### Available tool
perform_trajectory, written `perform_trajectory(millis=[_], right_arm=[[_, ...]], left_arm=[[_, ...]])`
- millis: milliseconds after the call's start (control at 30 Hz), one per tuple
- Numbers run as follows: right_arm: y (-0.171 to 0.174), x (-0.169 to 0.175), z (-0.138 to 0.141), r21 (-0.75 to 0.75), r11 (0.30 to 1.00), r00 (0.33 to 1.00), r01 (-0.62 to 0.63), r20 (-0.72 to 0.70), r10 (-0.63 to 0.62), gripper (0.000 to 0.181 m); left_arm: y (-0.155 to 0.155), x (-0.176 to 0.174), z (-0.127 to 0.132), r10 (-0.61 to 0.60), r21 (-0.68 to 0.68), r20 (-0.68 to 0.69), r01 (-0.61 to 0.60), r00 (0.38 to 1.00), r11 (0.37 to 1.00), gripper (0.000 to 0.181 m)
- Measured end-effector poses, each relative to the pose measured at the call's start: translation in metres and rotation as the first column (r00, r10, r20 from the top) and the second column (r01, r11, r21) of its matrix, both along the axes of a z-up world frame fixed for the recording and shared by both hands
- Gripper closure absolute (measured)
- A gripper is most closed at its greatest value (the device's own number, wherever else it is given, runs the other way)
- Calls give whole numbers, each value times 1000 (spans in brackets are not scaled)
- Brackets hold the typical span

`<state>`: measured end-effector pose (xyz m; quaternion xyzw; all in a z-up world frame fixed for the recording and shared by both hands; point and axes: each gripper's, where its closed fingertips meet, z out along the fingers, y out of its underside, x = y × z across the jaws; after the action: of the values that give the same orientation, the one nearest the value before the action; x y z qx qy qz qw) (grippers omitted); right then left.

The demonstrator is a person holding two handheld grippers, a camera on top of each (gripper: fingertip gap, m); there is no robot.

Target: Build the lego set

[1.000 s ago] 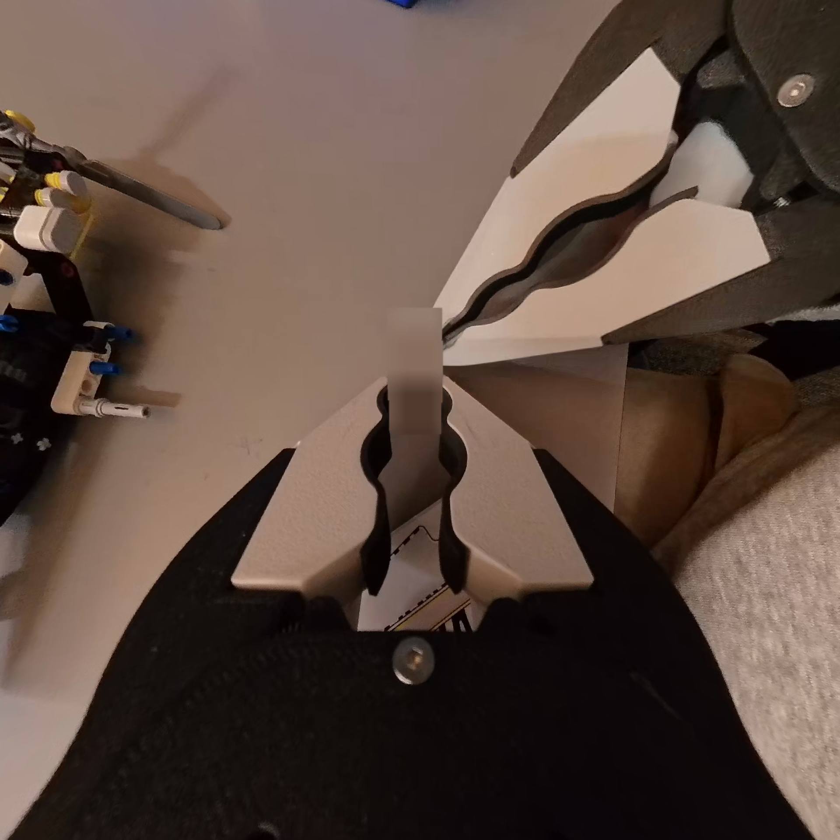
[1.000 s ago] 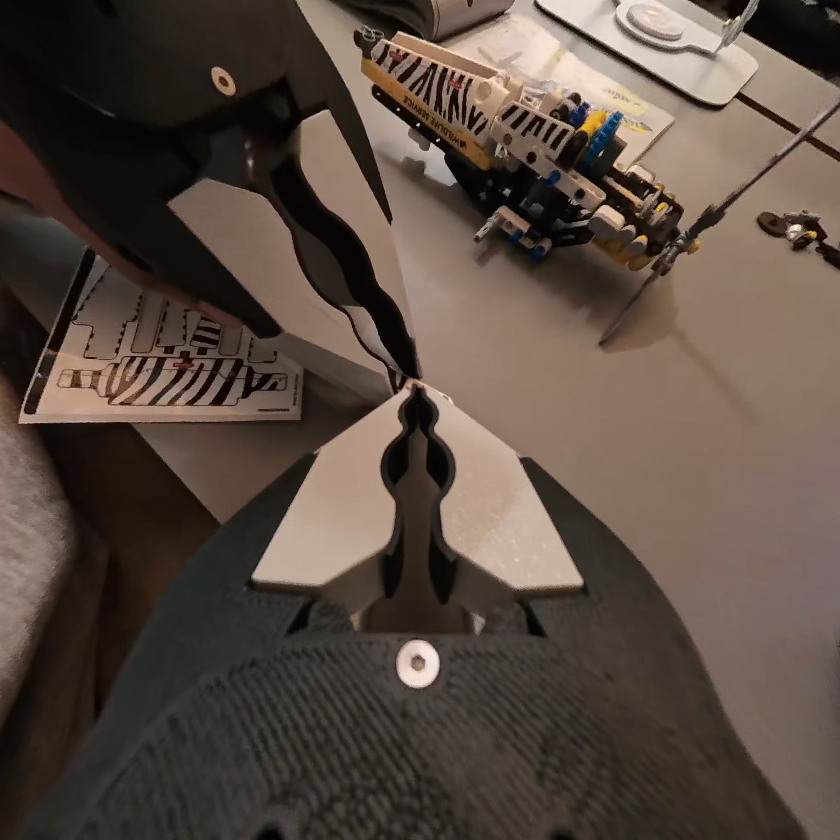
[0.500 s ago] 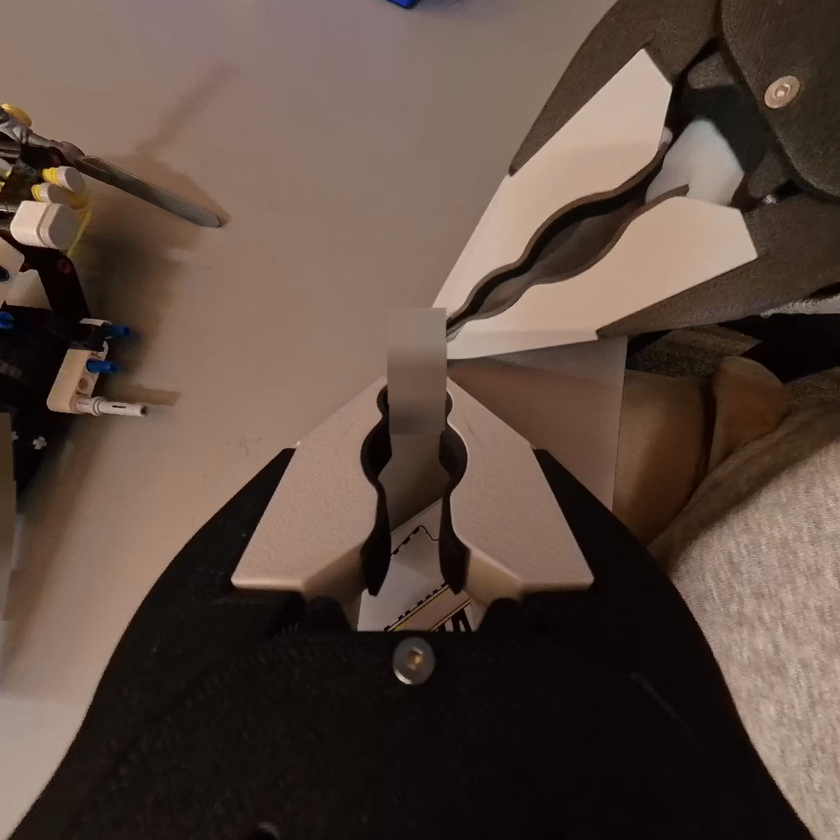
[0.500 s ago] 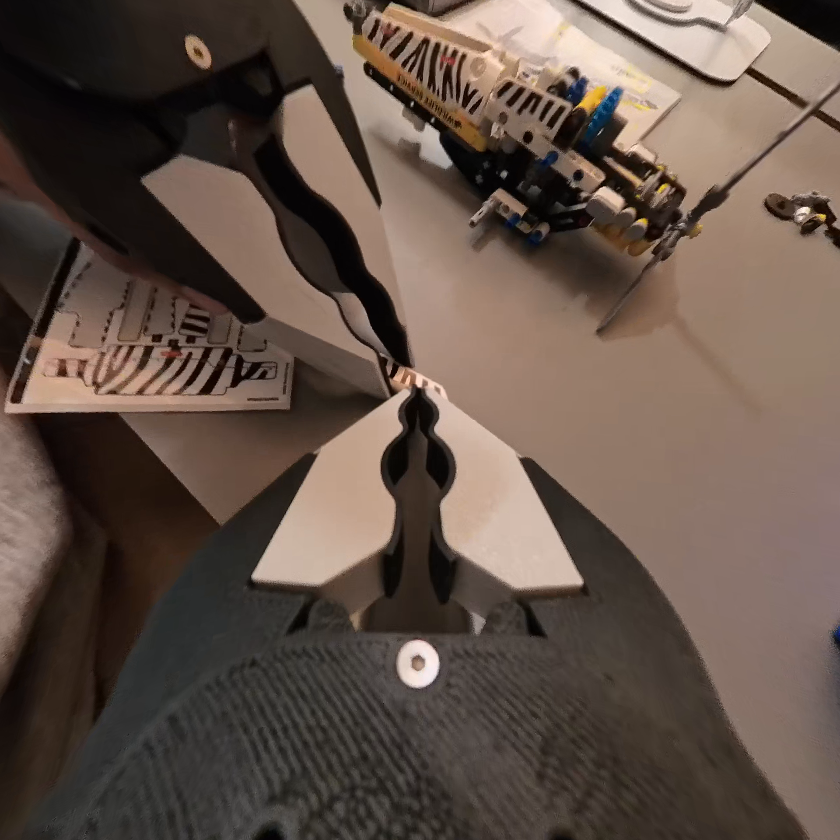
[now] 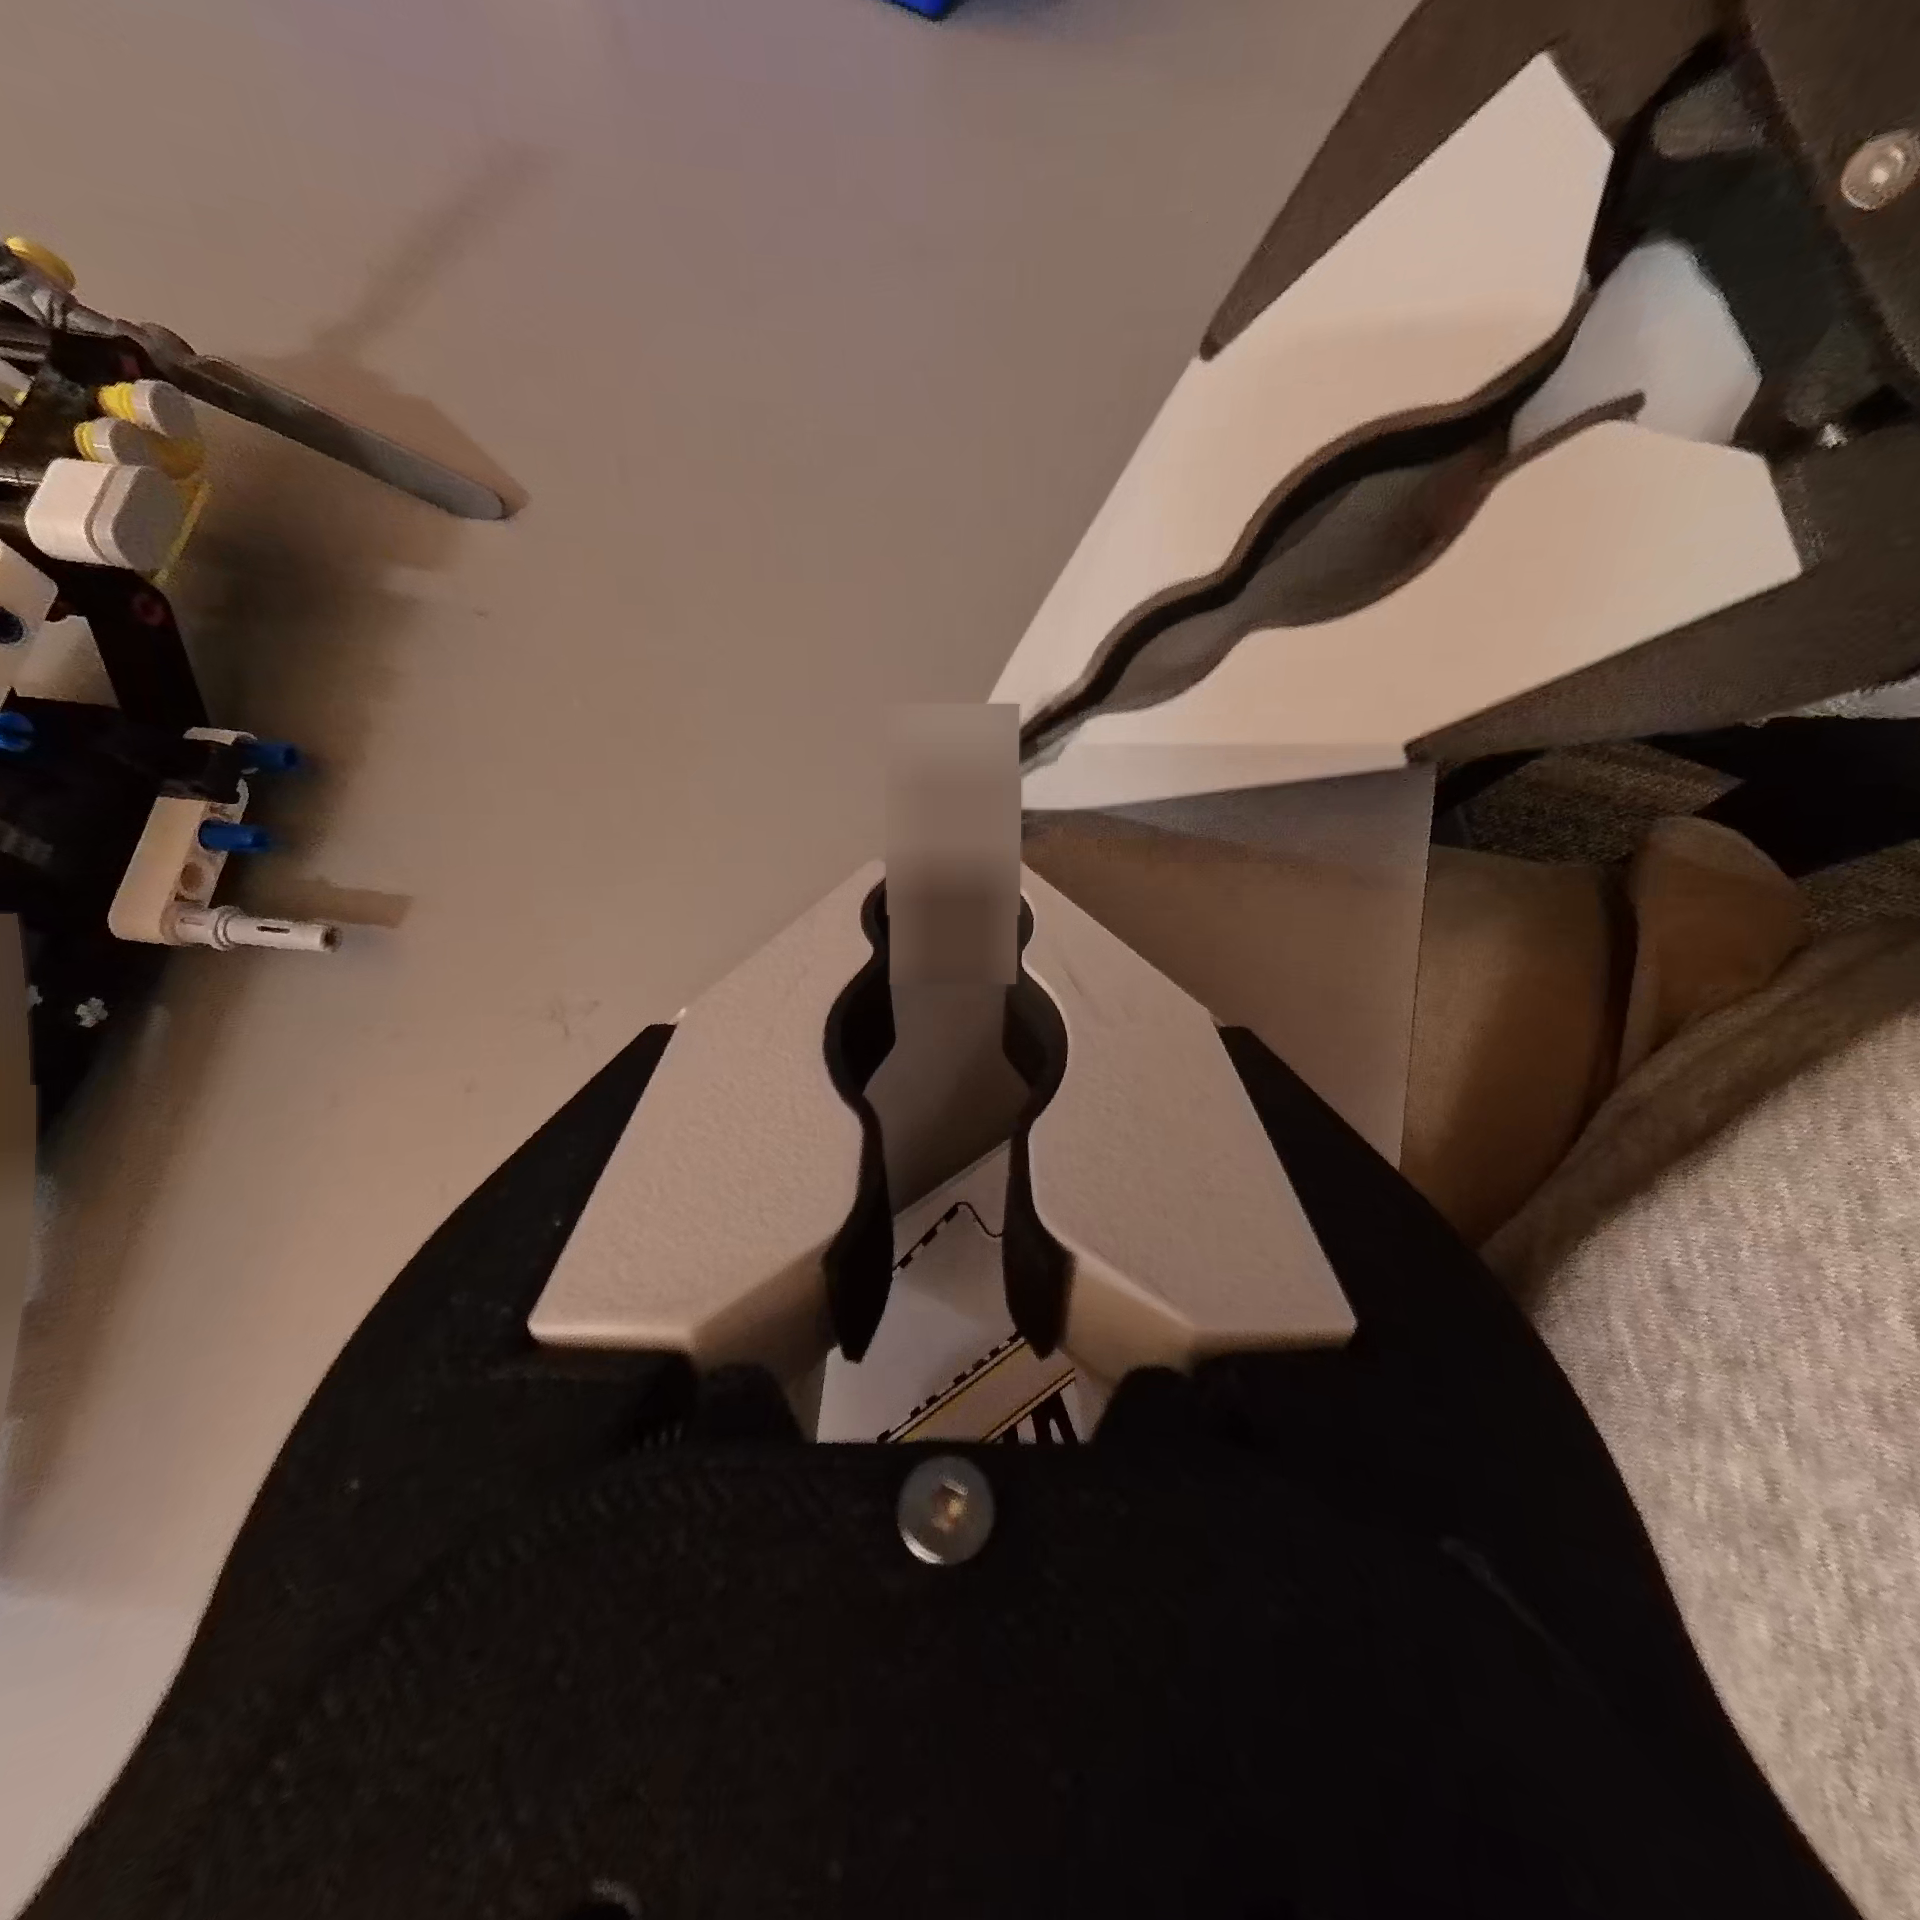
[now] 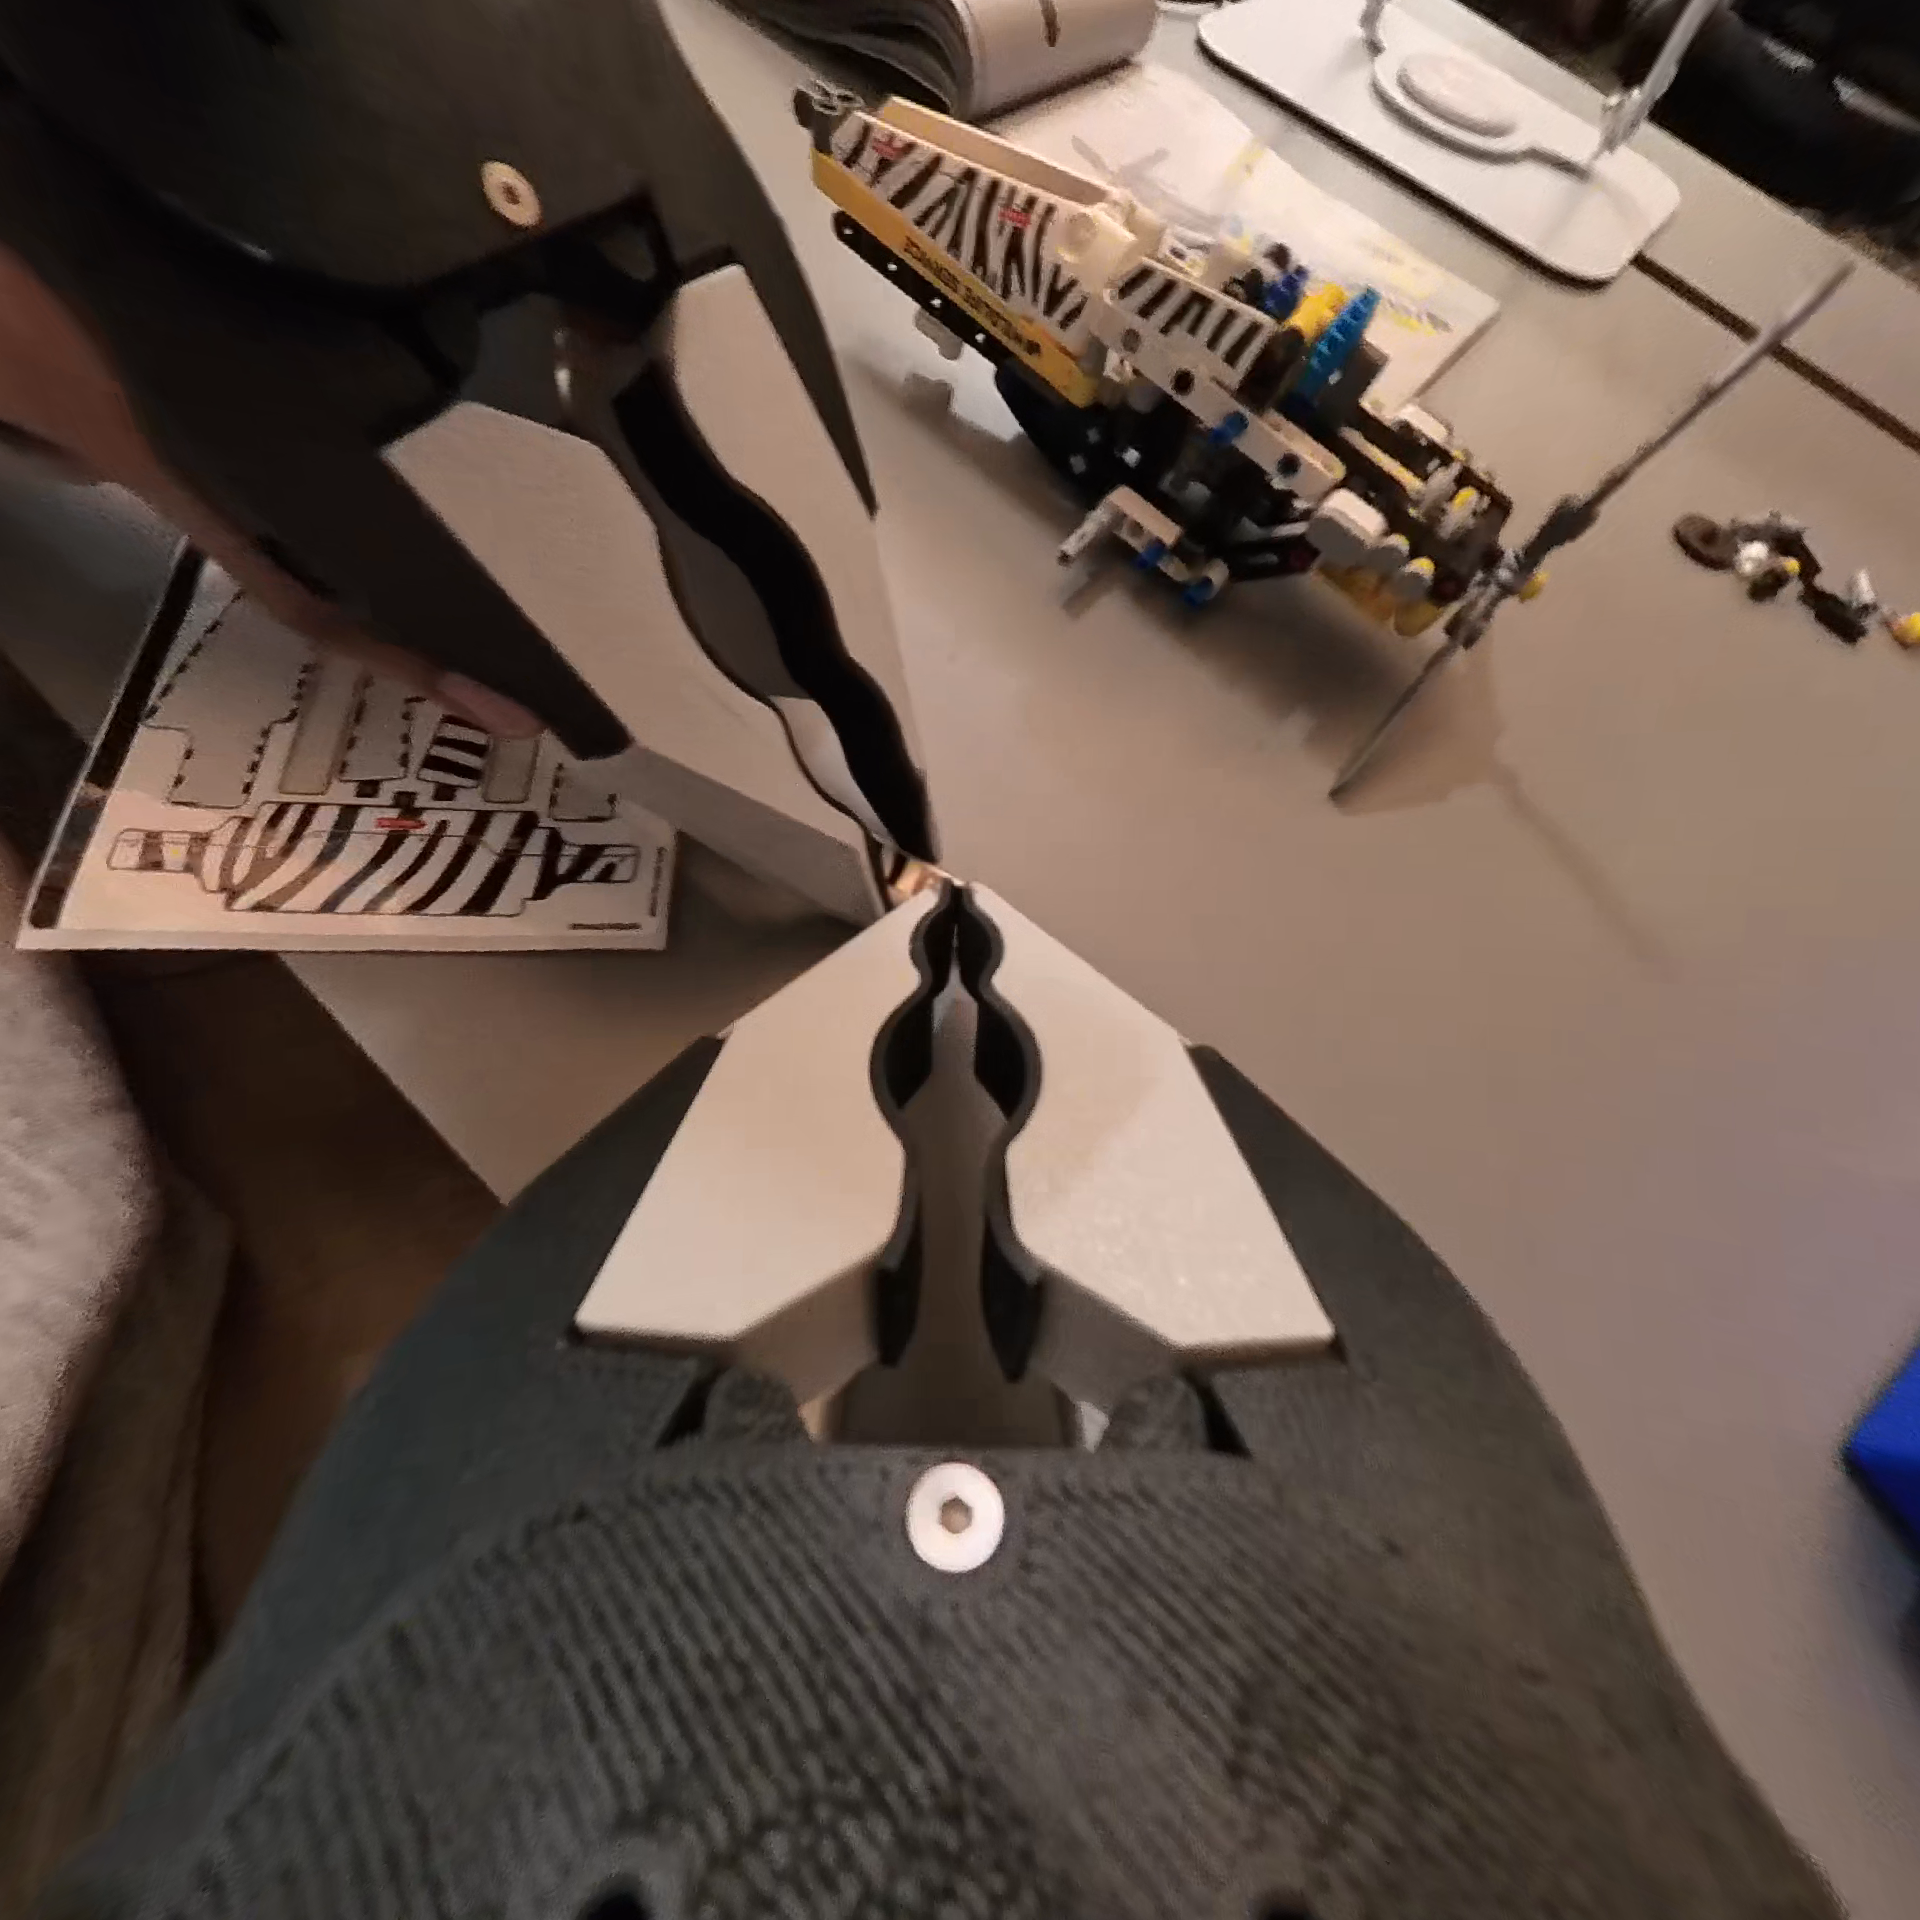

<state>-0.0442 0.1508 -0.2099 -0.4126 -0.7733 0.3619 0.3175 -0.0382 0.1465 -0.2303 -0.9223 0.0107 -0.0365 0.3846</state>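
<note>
The left tool (image 5: 954,914) is held narrow, and a small striped sticker (image 6: 902,868) is gripped between its fingers, as is seen in the right wrist view. In the left wrist view the tips are covered by a blurred patch.

The right tool (image 6: 956,909) is brought tip to tip against the left one. Its fingertips are closed together, with a wavy gap left only farther back. Whether the sticker's edge is pinched by it cannot be told. In the left wrist view the right tool (image 5: 1039,732) is seen coming in from the upper right, its tip touching the side of the patch.

Both tools are held over the near edge of the grey surface (image 6: 1351,1039). A sticker sheet (image 6: 343,831) with zebra stripes is laid flat at that edge, partly under the left tool.

Farther back on the surface, well apart from the tools, the model (image 6: 1143,343) is set: a long body in white, yellow and black with zebra stickers already on its side. A grey blade (image 6: 1455,644) is attached at its end, with the tip resting on the surface. A booklet (image 6: 1423,281) is lying behind the model, and a few loose parts (image 6: 1787,582) are scattered to the right. Something blue (image 6: 1886,1455) is cut off by the right edge.
</note>
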Motion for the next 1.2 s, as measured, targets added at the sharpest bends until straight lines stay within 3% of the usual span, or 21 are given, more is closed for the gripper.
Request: perform_trajectory(millis=[200, 367, 633, 867, 1000, 1200], right_arm=[[3, -2, -7, 90, 996, 1000, 12, 8, -13, 181], [18, -5, -7, 39, 996, 996, 78, 37, -80, 181], [0, -9, -6, 50, 998, 999, 44, 26, -45, 181], [24, -11, -11, 69, 988, 988, 138, 62, -142, 181], [12, -13, 0, 18, 994, 994, 104, 23, -105, 181], [10, -14, -9, 84, 992, 995, 91, 38, -94, 181]], left_arm=[[0, 0, 0, 1, 0, 0, -1, 1000, 1000, 165], [0, 0, 0, 1, 0, -2, -1, 1000, 1000, 166], [0, 0, 0, 1, 0, 1, -1, 1000, 1000, 165], [0, 0, 0, 3, -1, 0, -3, 1000, 1000, 166], [0, 0, 0, 3, -1, 0, -3, 1000, 1000, 165], [0, 0, 0, 4, -1, 3, -4, 1000, 1000, 165]])
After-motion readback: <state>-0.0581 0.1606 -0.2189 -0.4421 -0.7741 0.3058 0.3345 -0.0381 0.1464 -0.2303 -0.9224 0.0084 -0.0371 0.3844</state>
